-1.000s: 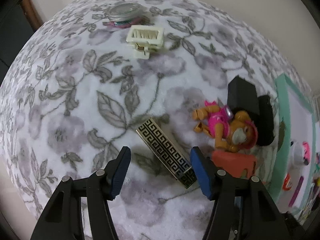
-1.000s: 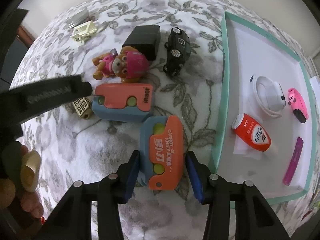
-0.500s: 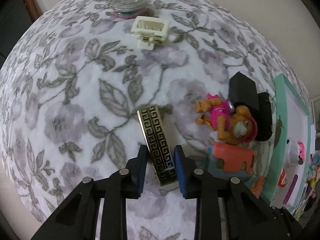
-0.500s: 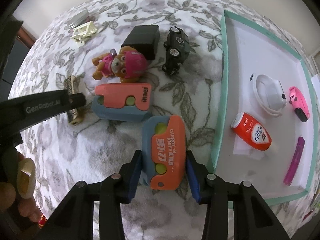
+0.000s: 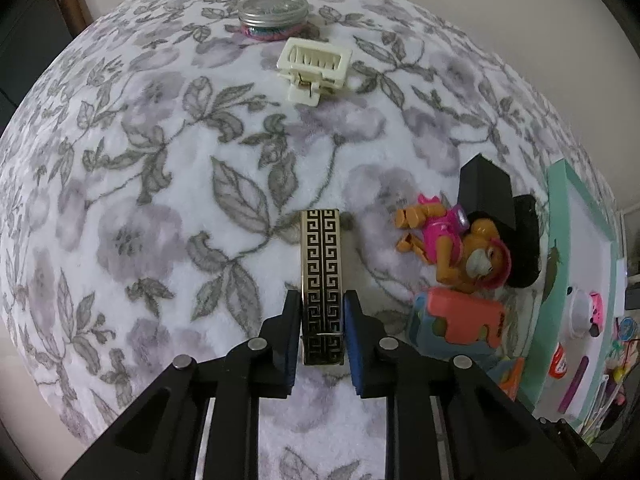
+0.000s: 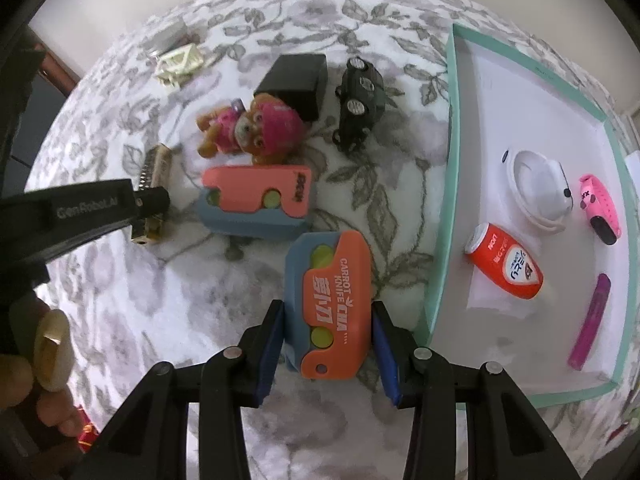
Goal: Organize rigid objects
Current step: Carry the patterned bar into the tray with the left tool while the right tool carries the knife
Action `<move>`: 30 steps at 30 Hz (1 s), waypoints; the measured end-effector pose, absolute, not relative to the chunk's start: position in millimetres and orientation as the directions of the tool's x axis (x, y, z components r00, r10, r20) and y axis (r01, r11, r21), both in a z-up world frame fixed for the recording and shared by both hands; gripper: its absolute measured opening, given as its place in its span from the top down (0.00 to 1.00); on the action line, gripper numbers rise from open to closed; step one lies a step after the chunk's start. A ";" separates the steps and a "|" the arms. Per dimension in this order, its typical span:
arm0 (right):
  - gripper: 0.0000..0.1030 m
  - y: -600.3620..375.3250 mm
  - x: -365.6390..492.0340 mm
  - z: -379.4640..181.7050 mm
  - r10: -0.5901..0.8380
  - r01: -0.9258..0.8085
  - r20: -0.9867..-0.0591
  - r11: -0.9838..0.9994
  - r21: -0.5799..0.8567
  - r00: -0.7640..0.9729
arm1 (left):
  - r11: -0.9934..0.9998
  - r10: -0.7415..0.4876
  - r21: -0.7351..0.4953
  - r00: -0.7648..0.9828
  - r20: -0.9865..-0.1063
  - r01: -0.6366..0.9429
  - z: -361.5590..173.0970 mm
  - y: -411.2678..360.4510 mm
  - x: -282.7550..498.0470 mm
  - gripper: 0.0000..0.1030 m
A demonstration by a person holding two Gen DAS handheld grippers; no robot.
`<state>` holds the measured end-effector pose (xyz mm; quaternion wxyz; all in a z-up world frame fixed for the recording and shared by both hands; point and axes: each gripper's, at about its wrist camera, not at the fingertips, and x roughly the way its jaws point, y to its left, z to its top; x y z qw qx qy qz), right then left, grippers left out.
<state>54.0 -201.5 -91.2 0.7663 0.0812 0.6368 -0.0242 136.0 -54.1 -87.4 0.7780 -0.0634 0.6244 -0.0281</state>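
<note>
My left gripper is shut on a gold and black patterned bar, which points away along the fingers over the floral blanket. The bar and the left gripper also show in the right wrist view. My right gripper is shut on an orange and blue carrot knife box lying on the blanket. A second orange and blue box lies just beyond it. A teal-rimmed white tray is at the right.
A toy pup figure, a black box and a black toy car lie beyond the boxes. A cream hair claw and a lidded tin sit farther off. The tray holds a white case, an orange bottle, a pink item and a purple stick.
My left gripper moved in and closed on the patterned bar, which turned to line up with the fingers. My right gripper closed slightly on the carrot knife box.
</note>
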 end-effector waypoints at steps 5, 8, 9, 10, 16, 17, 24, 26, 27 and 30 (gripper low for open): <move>0.57 -199.6 53.8 -76.2 0.076 0.138 -0.971 0.984 0.109 0.225 | 0.985 -0.154 -0.169 0.265 -0.952 -0.033 -69.4 -50.7 136.2 0.79; 0.57 -204.9 55.1 -62.9 0.092 0.152 -0.962 0.979 0.135 0.258 | 0.983 -0.168 -0.184 0.299 -0.939 -0.026 -57.1 -48.9 136.1 0.79; 0.57 -207.2 54.6 -57.2 0.090 0.162 -0.958 0.977 0.138 0.273 | 0.982 -0.172 -0.188 0.312 -0.935 -0.023 -51.5 -48.5 135.6 0.79; 0.57 -210.0 54.5 -53.3 0.086 0.168 -0.955 0.976 0.137 0.283 | 0.981 -0.179 -0.195 0.333 -0.926 -0.015 -43.3 -48.9 134.3 0.79; 0.57 -234.5 48.0 -18.1 0.040 0.223 -0.927 0.966 0.131 0.373 | 0.975 -0.220 -0.217 0.437 -0.872 0.058 -1.1 -62.8 126.8 0.79; 0.57 -239.5 46.1 -12.8 0.025 0.236 -0.922 0.964 0.125 0.387 | 0.973 -0.227 -0.218 0.446 -0.866 0.072 4.5 -65.5 125.8 0.79; 0.57 -274.8 34.4 5.4 -0.044 0.323 -0.905 0.940 0.106 0.424 | 0.954 -0.289 -0.212 0.468 -0.835 0.212 27.6 -102.3 104.9 0.79; 0.57 -286.6 31.0 8.7 -0.089 0.355 -0.903 0.932 0.074 0.421 | 0.944 -0.304 -0.198 0.464 -0.832 0.265 30.0 -118.4 96.3 0.79; 0.57 -292.5 29.7 9.5 -0.105 0.366 -0.902 0.929 0.062 0.419 | 0.938 -0.315 -0.198 0.458 -0.831 0.285 30.4 -124.7 92.8 0.79; 0.57 -313.0 21.7 10.6 -0.129 0.413 -0.901 0.909 0.059 0.414 | 0.917 -0.346 -0.201 0.436 -0.831 0.345 29.3 -142.6 82.7 0.79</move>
